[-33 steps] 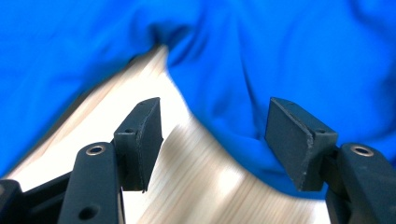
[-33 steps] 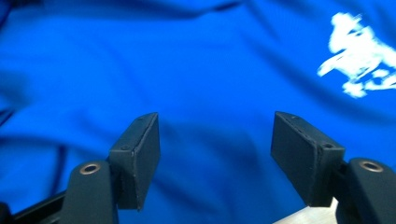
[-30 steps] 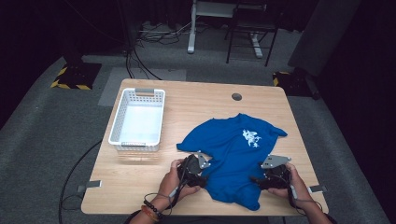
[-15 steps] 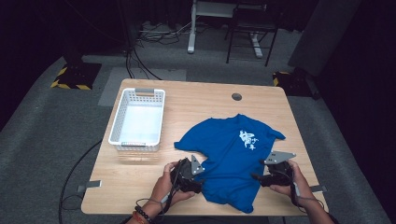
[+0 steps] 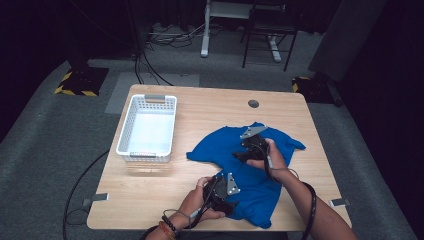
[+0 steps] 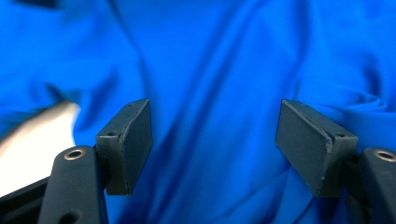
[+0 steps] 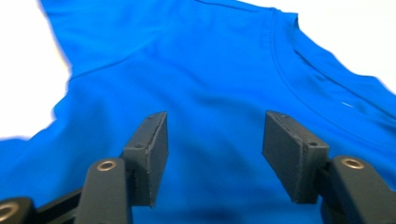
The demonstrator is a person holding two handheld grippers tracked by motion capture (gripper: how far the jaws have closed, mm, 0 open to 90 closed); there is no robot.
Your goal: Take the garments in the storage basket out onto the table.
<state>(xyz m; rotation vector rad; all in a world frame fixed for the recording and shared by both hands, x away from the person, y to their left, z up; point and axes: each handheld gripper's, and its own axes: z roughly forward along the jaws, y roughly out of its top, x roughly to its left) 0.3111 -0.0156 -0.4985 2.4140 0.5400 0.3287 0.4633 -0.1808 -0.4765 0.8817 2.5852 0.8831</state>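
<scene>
A blue T-shirt (image 5: 252,187) lies rumpled on the wooden table (image 5: 200,115), right of centre. My left gripper (image 5: 224,196) hovers over its near left part, open, with creased blue cloth (image 6: 224,70) under the spread jaws (image 6: 215,140) and nothing between them. Farther back, my right gripper (image 5: 241,153) is over the middle of the shirt, also open. Below its jaws (image 7: 215,149) is smooth cloth (image 7: 196,60), with the ribbed collar (image 7: 303,74) a little beyond. A strip of bare table (image 6: 32,140) shows at the left gripper view's left edge.
A white slotted basket (image 5: 147,127) stands empty on the table's left half. A round cable hole (image 5: 253,104) sits near the far edge. Small tape marks (image 5: 95,200) (image 5: 340,202) lie at the front corners. Chair and desk legs (image 5: 260,45) stand beyond the table.
My right gripper has moved from the shirt's near right edge back and left over its middle, hiding the white print. The left gripper has shifted slightly right.
</scene>
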